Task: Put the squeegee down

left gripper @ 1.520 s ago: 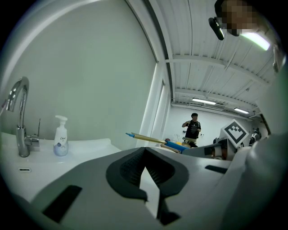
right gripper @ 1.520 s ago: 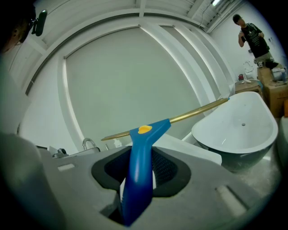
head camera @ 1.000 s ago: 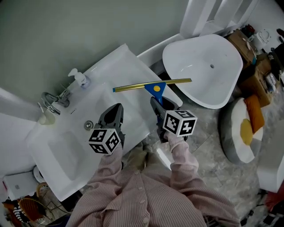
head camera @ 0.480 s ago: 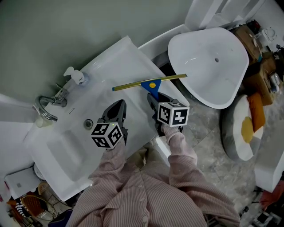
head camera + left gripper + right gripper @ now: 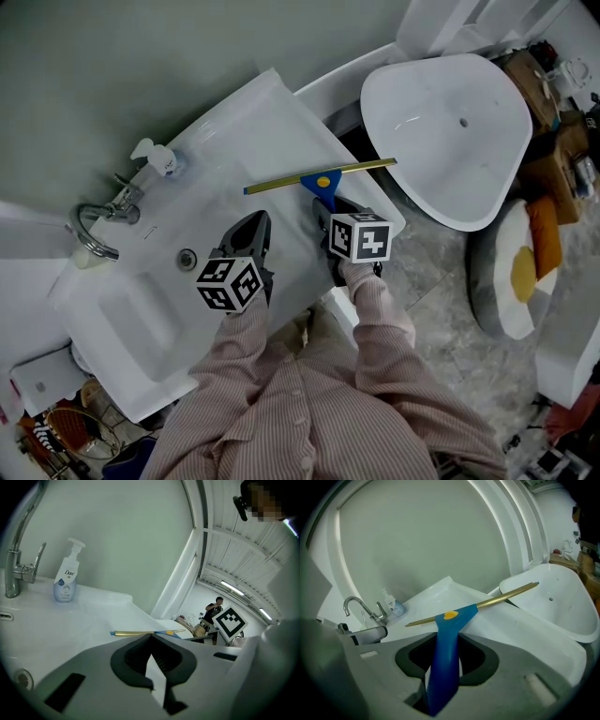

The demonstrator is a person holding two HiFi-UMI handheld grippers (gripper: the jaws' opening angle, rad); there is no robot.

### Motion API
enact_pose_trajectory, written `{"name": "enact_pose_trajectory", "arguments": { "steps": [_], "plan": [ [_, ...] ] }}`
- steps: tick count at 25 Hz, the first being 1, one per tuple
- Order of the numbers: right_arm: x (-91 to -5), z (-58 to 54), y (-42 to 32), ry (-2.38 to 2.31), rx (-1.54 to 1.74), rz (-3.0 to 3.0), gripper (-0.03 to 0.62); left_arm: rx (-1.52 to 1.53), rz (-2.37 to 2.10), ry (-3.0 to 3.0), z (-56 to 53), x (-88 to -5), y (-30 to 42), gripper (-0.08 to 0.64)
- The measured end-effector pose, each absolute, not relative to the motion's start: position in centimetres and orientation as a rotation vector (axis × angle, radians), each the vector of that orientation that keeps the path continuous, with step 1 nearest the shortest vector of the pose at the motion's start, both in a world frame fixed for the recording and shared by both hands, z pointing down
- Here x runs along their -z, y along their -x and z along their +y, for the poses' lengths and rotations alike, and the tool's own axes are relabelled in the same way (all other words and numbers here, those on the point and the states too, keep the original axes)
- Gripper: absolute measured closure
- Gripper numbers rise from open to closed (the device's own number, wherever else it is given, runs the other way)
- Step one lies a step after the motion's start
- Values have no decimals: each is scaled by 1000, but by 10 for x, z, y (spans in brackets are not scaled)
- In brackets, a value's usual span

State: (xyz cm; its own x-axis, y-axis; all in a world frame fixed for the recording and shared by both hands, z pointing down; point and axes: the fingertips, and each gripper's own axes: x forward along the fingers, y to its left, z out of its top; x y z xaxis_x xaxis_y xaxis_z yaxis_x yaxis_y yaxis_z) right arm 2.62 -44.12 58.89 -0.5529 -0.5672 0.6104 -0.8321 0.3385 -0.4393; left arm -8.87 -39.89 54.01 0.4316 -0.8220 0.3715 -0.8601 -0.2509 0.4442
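While the right gripper (image 5: 330, 217) holds the squeegee (image 5: 449, 620), the job is not done yet. Its two jaws are closed on the blue handle, which stands up right between them. The long yellow blade lies crosswise just past the jaw tips, out in front. Below the blade is the flat white top of the sink (image 5: 234, 141), and the blade looks very low over it. I cannot tell if the blade touches the sink top or hangs just above it. One end of the blade reaches out past the sink edge, toward the big white tub (image 5: 450, 131). The left gripper (image 5: 251, 230) is just beside the right one, over the sink too. Its jaws are pressed nearly together, with only a thin slit between them, and nothing is in them. From its side, the squeegee shows a little way ahead of its jaw tips. Farther off ahead of them stand a soap bottle (image 5: 65, 581) and the tap (image 5: 14, 569). So I think the first part is done: the squeegee is down near a good flat spot. What is left is to rest it on the sink top, open the right jaws, and pull them back off the handle. The end that sticks out might make it tip.
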Motion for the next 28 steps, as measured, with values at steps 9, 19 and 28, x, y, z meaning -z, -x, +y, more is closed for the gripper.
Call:
{"name": "enact_pose_trajectory", "arguments": {
  "steps": [9, 19, 28],
  "plan": [
    [-597, -443, -26, -1227, -999, -2221, 460, -92, -1411, -2075, -398, -546, 84, 561],
    [-603, -442, -26, -1251, -906, -2172, 459, -90, -1422, -2073, -394, -545, 82, 561],
    [-605, -443, -26, -1282, -807, -2123, 459, -84, -1436, -2064, -394, -544, 86, 561]
  ]
}}
